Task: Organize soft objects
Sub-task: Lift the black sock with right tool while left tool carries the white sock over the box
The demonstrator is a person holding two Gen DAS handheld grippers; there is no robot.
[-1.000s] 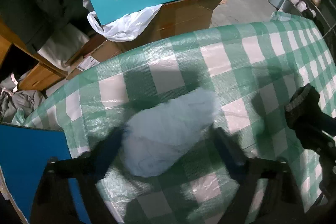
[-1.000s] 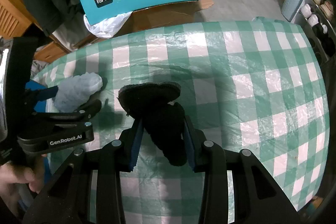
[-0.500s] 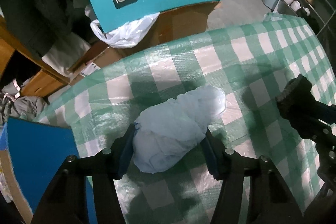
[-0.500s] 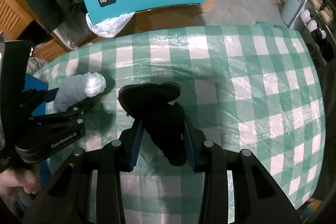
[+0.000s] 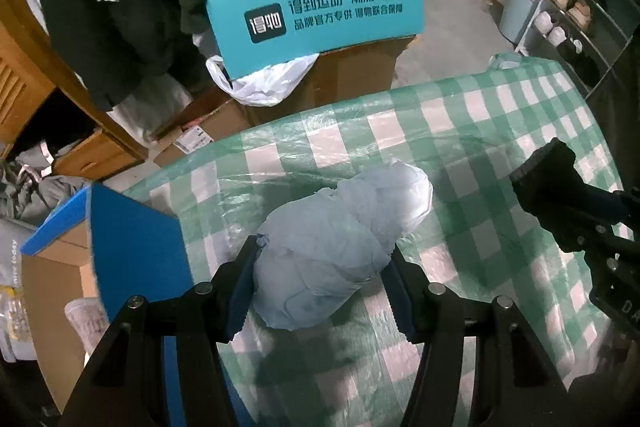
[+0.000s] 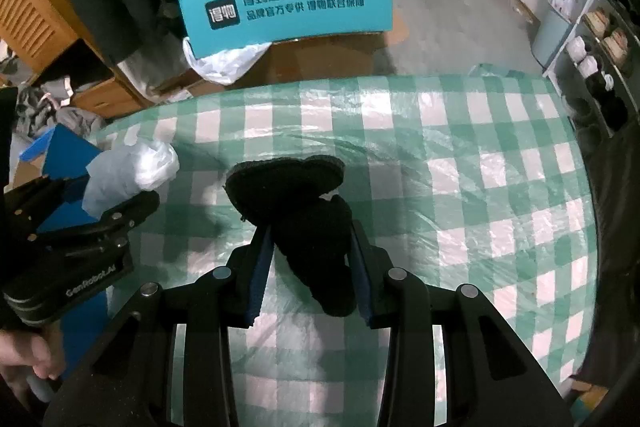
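Observation:
My left gripper (image 5: 320, 259) is shut on a pale blue soft bundle (image 5: 340, 239) and holds it above the green checked tablecloth (image 5: 460, 131), near the table's left edge. The bundle also shows in the right wrist view (image 6: 128, 171), with the left gripper (image 6: 96, 203) around it. My right gripper (image 6: 310, 251) is shut on a black knitted item (image 6: 296, 195) and holds it over the middle of the tablecloth (image 6: 480, 147). The black item's end also shows at the right of the left wrist view (image 5: 552, 179).
An open cardboard box with blue flaps (image 5: 120, 247) stands just left of the table. Beyond the far edge are a brown carton with a teal printed flap (image 5: 316, 11), a white plastic bag (image 5: 260, 87), hanging coats and a shoe shelf (image 6: 600, 67).
My left gripper has lifted the pale blue bundle and moved back toward the blue-flapped box, which now shows more. The right gripper still holds the black item in place.

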